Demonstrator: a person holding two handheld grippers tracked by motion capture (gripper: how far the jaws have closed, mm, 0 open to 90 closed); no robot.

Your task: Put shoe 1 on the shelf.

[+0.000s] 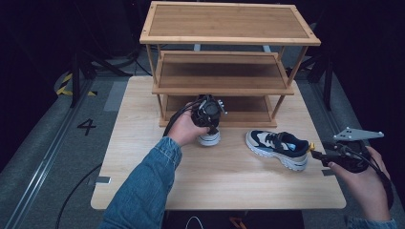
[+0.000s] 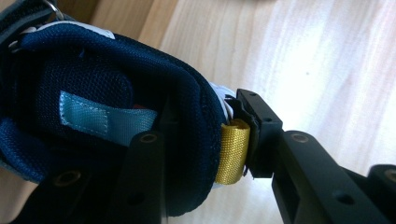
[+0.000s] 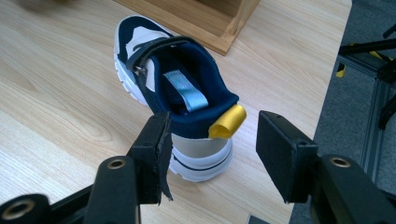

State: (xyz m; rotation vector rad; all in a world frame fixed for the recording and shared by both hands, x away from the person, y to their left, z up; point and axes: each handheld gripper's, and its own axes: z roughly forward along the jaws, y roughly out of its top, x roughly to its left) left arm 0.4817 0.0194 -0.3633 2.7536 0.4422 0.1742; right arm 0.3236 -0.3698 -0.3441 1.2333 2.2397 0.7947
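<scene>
High view: two navy-and-white sneakers on light wooden table
Left gripper: clamped on first sneaker's heel collar
Right gripper: jaws apart — second sneaker's heel between them

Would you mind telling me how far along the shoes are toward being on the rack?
Done: nothing, since the rack shelves look bare. In hand: the left gripper is shut on the left shoe at its heel, in front of the bottom shelf. Left: the right shoe sits on the table; the right gripper is open behind its heel.

Surface: pale matt wood grain. Rack: smooth wood slats. Shoe: navy mesh cloth, woven yellow loop. Fingers: matt black plastic.
</scene>
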